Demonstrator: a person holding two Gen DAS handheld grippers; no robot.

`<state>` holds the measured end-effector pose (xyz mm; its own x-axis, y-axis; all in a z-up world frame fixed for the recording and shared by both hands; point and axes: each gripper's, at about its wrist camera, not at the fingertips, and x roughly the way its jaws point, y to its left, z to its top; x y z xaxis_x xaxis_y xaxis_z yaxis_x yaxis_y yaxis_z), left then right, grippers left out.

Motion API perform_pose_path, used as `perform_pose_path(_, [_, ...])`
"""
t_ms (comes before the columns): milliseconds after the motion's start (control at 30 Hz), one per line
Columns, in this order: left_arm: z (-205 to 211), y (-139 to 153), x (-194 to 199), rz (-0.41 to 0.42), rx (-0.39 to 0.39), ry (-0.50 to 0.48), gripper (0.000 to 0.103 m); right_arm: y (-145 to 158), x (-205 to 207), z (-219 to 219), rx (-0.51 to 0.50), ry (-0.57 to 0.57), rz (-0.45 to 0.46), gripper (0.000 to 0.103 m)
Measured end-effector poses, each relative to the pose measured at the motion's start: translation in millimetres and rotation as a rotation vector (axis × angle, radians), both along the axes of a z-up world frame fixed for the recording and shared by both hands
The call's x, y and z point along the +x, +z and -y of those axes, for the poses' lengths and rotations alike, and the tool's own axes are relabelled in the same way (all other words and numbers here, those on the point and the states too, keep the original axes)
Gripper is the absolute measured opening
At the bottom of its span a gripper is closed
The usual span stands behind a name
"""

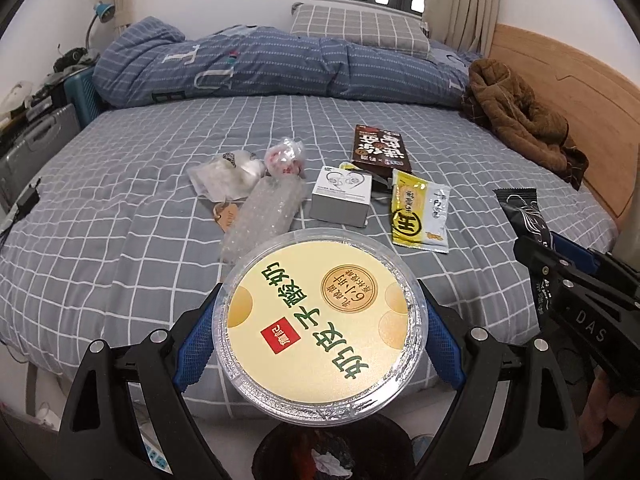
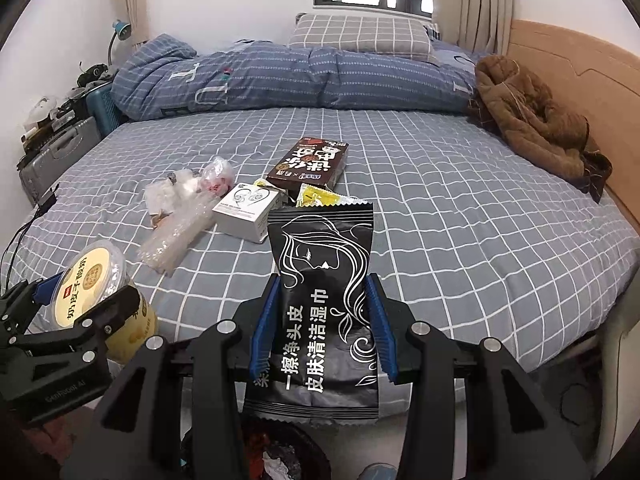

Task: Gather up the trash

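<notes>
clamping a round yogurt tub (image 1: 320, 332) between its blue pads, the left gripper (image 1: 320, 340) holds it above a dark bin (image 1: 328, 452) at the bed's (image 1: 120, 208) edge, while the right gripper (image 2: 322, 328) pinches a black wipes pack (image 2: 324, 300) beside it, with wrappers (image 1: 420, 212) and boxes (image 1: 340, 196) left on the sheet.

Bed sheet (image 1: 140, 208): grey-blue, white grid lines. Duvet (image 1: 280, 64): darker blue, fine white check, pale letters. Pillow (image 1: 356, 28): grey, white grid. Yogurt tub (image 1: 320, 320): clear, cream-yellow lid, green characters, red square, gold discs. Wipes packet (image 2: 324, 312): black, white line drawing and white characters. Snack box (image 1: 380, 148): dark brown. Sachet (image 1: 420, 212): yellow and white. Small box (image 1: 340, 196): white. Jacket (image 1: 520, 116): brown. Hand-held gripper pads (image 2: 264, 320): blue.
</notes>
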<state>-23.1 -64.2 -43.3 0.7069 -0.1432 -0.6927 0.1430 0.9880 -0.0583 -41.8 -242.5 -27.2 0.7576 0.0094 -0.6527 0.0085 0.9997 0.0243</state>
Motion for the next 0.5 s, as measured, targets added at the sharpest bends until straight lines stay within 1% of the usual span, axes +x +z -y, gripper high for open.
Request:
perform_pose_path(233, [2,8,-18,0.007,-0.001,-0.005,0.086,11,-20,1,0.016,0.003,0.022,0.041])
perform_pose_path(500, [-3,9,-42,0.005,-0.007,0.009,0.086,7,-42,-2,0.031,0.012,0.014,0.041])
